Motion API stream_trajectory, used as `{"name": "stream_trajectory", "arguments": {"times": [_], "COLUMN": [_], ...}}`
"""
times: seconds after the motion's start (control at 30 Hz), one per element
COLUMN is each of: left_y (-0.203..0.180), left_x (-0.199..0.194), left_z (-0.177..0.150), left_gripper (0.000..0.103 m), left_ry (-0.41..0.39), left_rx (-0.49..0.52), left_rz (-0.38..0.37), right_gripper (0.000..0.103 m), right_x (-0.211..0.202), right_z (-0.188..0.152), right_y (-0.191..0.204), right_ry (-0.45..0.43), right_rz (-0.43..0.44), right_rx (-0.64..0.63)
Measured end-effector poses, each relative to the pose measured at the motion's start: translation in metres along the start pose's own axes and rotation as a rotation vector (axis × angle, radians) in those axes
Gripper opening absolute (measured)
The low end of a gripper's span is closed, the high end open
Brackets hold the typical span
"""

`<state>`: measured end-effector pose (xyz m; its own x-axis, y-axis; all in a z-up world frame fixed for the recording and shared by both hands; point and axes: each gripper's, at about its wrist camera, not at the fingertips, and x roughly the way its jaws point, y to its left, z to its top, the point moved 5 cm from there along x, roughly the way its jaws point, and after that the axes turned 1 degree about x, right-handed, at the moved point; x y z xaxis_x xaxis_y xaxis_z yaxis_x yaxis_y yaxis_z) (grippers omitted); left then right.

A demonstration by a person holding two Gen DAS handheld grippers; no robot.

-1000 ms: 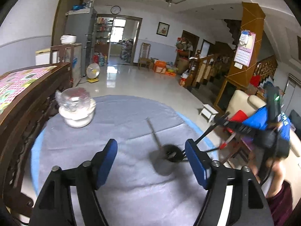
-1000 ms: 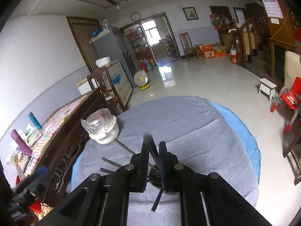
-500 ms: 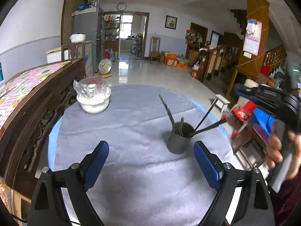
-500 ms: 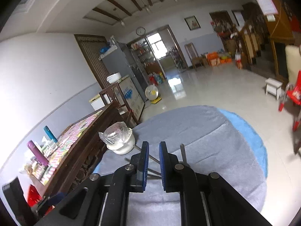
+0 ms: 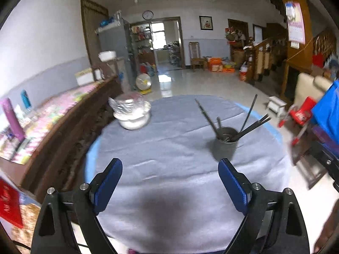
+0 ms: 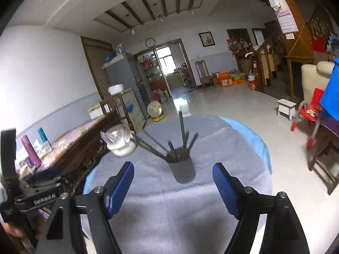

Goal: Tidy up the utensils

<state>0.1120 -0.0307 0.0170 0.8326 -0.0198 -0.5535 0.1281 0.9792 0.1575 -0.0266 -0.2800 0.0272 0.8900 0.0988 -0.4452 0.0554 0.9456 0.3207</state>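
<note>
A dark grey cup (image 5: 225, 144) (image 6: 182, 169) stands upright on the round table's grey cloth (image 5: 169, 139) (image 6: 169, 207). Several dark utensils (image 5: 247, 124) (image 6: 169, 148) lean out of it in different directions. My left gripper (image 5: 170, 170) hangs open over the near part of the cloth, with the cup ahead and to its right. My right gripper (image 6: 173, 174) has pulled back from the cup; its jaws are opening and nothing is pressed between the blue pads. The cup sits just beyond and between those fingers.
A white lidded bowl (image 5: 132, 115) (image 6: 119, 142) with a plastic wrap on top stands at the cloth's far left. A dark wooden cabinet (image 5: 63, 131) runs along the table's left side. A red chair (image 6: 309, 114) and a white stool (image 6: 286, 105) are on the floor at right.
My right gripper went from shut by the cup's utensils to wide apart and drew back from the cup. My left gripper widened slightly and backed away, turning left. More utensils now stand in the cup.
</note>
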Motion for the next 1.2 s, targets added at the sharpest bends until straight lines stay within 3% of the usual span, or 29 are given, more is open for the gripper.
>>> {"name": "stream_trajectory", "arguments": {"times": [0.33, 0.7, 1.2], "left_y": [0.010, 0.025, 0.037], "left_x": [-0.044, -0.043, -0.035], "left_z": [-0.011, -0.025, -0.042], "left_gripper": [0.098, 0.098, 0.098], "left_ry": [-0.058, -0.030, 0.014], "left_rx": [0.006, 0.008, 0.003], "left_rz": [0.096, 0.132, 0.158], "right_gripper": [0.079, 0.079, 0.079], "right_x": [-0.033, -0.040, -0.038], "right_z": [-0.022, -0.058, -0.063], "right_y": [0.007, 0.022, 0.028], "right_ry": [-0.013, 0.040, 0.038], "right_rz": [-0.070, -0.067, -0.073], "right_rx": [-0.010, 0.010, 0.003]}}
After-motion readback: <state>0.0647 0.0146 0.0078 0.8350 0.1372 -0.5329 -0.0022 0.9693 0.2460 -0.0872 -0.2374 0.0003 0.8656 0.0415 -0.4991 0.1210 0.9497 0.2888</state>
